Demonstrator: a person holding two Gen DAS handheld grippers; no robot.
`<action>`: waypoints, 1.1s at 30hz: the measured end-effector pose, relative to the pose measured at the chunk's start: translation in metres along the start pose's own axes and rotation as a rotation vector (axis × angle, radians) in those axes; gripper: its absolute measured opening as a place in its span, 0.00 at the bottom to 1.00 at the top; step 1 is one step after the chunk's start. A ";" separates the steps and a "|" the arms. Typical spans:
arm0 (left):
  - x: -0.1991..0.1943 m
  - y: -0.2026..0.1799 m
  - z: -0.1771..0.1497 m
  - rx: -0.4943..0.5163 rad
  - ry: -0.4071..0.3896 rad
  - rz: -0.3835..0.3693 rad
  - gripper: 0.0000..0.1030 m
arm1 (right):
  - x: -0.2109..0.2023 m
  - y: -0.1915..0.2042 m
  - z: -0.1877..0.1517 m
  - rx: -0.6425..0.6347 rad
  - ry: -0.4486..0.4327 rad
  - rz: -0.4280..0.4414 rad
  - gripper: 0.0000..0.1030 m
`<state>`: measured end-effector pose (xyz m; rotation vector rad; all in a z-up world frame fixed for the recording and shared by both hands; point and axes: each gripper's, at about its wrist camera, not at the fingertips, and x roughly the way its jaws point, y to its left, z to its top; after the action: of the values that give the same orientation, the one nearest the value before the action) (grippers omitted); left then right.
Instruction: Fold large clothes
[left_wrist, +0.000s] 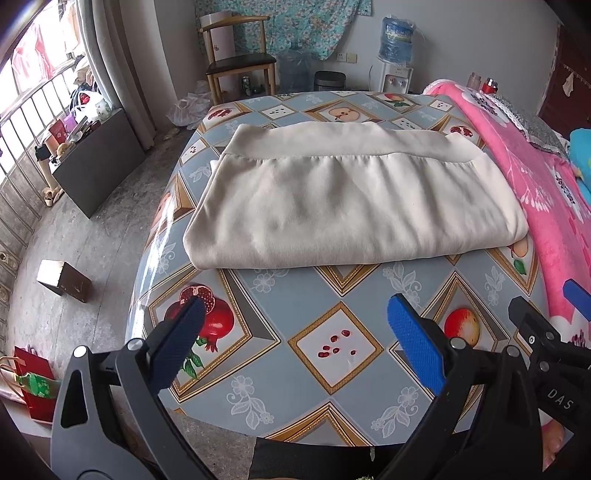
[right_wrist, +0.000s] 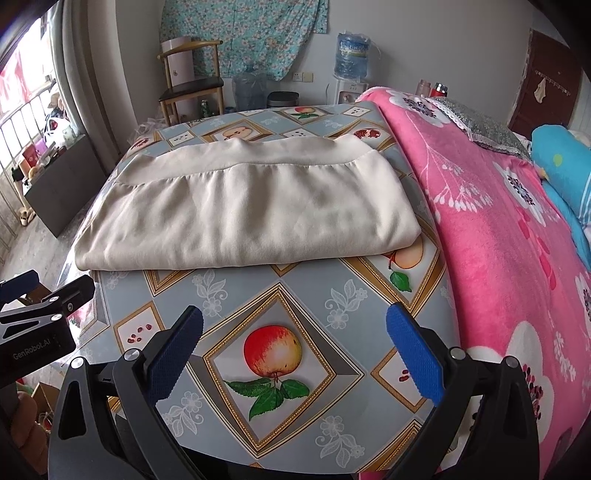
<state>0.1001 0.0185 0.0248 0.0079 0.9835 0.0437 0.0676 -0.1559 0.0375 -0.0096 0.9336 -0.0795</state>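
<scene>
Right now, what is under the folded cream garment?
The folded cream garment lies on the fruit-patterned tablecloth. The printed tiles run under its edges; whatever lies beneath its middle is covered.

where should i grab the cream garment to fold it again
Take the cream garment at its two near corners, one per gripper, coming from the near table edge. The thick rounded fold faces you and sits proud of the tablecloth, so fingers can likely slide under it. Both the left gripper and right gripper hover open, apart from it.
</scene>
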 end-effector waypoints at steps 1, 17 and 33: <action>0.000 0.000 0.000 0.001 0.000 0.001 0.93 | 0.000 0.000 0.000 0.000 0.000 0.002 0.94; 0.001 0.001 0.000 -0.001 0.000 0.001 0.93 | 0.000 0.001 -0.001 -0.003 0.002 -0.001 0.94; 0.001 0.002 0.000 -0.002 0.001 -0.002 0.93 | 0.001 -0.001 -0.001 -0.002 0.005 -0.004 0.94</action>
<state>0.1007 0.0207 0.0238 0.0055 0.9840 0.0430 0.0673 -0.1567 0.0367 -0.0138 0.9390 -0.0826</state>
